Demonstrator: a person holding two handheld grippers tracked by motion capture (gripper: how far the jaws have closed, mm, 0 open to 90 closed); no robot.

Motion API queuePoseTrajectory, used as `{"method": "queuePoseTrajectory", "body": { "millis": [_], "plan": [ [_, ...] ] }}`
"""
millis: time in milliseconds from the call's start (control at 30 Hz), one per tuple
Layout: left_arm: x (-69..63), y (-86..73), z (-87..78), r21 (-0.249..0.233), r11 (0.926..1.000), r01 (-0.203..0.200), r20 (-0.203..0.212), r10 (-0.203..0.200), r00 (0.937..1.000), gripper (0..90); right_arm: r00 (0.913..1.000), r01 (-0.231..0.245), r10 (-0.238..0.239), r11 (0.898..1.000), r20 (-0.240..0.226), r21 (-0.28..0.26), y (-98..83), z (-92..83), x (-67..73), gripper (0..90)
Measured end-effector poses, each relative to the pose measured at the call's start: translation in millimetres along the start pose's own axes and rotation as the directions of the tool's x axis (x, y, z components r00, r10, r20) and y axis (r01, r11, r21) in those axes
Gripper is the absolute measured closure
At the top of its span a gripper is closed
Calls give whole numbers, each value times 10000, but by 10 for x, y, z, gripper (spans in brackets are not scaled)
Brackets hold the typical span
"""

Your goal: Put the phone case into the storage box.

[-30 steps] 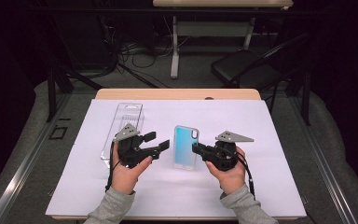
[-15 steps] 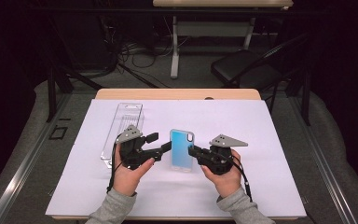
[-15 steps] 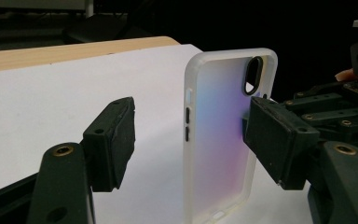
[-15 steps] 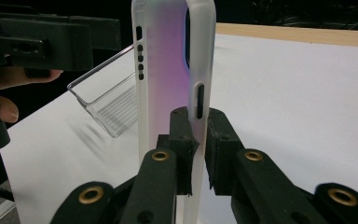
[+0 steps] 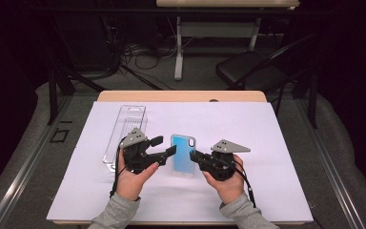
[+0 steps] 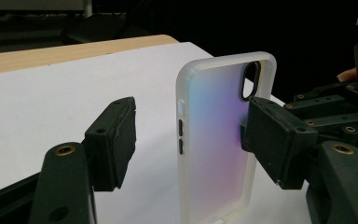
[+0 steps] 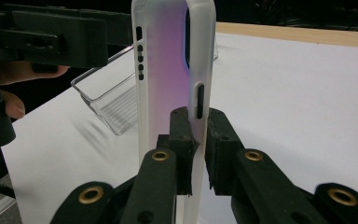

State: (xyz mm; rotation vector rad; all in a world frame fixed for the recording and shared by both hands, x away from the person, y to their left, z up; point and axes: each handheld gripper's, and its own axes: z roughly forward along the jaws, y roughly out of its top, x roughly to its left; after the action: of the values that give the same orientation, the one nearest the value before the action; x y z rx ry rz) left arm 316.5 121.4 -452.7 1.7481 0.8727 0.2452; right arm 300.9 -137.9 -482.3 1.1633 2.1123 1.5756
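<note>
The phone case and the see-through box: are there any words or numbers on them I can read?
No words, numbers or signs can be read.
Phone case: none on it, just a blue-to-purple shimmer, a camera hole and button slots.
Clear plastic box: no label, ridges only.
White sheet on the table: blank.
Right gripper, whose jaws pinch the case's edge, and left gripper: plain black, no markings.

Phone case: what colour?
Translucent frosted white rim, back shading blue to pink-purple; phone case shows best in the left gripper view.
</note>
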Motion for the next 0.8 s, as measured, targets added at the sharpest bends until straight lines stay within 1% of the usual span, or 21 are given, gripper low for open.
{"method": "queuePoseTrajectory", "body": {
  "millis": [467, 667, 800],
  "plan": [
    [2, -5, 3, 61, 9999, -89, -113, 90, 9999, 364, 9999, 141, -141, 9999, 80, -75, -3, -11, 24, 821],
    [2, -11, -8, -24, 10000, -16, -149, 16, 9999, 404, 9998, 163, -162, 9998, 68, -104, -4, -12, 36, 821],
    [1, -15, -8, -20, 10000, 38, -50, -39, 10000, 436, 9998, 186, -186, 9998, 59, -106, -5, -12, 46, 821]
  ]
}}
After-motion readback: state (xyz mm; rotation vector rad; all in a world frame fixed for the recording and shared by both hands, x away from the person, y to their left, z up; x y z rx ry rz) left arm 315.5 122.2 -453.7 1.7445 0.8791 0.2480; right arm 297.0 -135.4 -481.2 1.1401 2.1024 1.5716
